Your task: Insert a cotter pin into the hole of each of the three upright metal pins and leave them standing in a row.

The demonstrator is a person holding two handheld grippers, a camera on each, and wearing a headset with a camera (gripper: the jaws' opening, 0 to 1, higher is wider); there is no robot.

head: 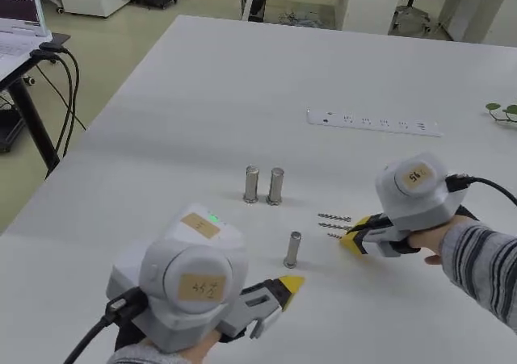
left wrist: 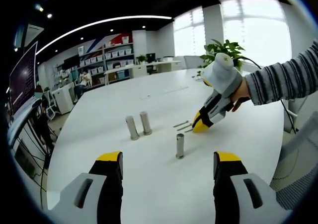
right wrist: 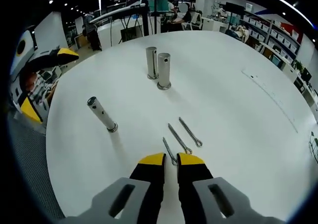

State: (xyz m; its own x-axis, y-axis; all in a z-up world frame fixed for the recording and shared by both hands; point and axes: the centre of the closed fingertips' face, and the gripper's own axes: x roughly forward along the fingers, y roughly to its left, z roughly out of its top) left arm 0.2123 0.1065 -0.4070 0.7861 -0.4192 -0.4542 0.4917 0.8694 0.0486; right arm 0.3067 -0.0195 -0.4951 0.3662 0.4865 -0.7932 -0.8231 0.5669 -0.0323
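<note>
Three upright metal pins stand on the white table (head: pixel 202 98): two (head: pixel 251 184) (head: pixel 276 186) side by side, and a third pin (head: pixel 292 249) nearer and apart. Three cotter pins lie flat to the right of them: the far one (head: pixel 334 217), the middle one (right wrist: pixel 179 138) and the nearest cotter pin (right wrist: pixel 169 149). My right gripper (right wrist: pixel 171 159) is low over the table, its jaws almost together on the nearest cotter pin's near end. My left gripper (left wrist: pixel 169 157) is open and holds nothing, aimed at the single pin (left wrist: pixel 180 145) from a short way off.
A white power strip (head: pixel 373 123) lies further back on the table. A laptop (head: pixel 20 13) on a stand with dangling cables sits off the table's left edge. Green plant leaves (head: pixel 502 111) show at the far right.
</note>
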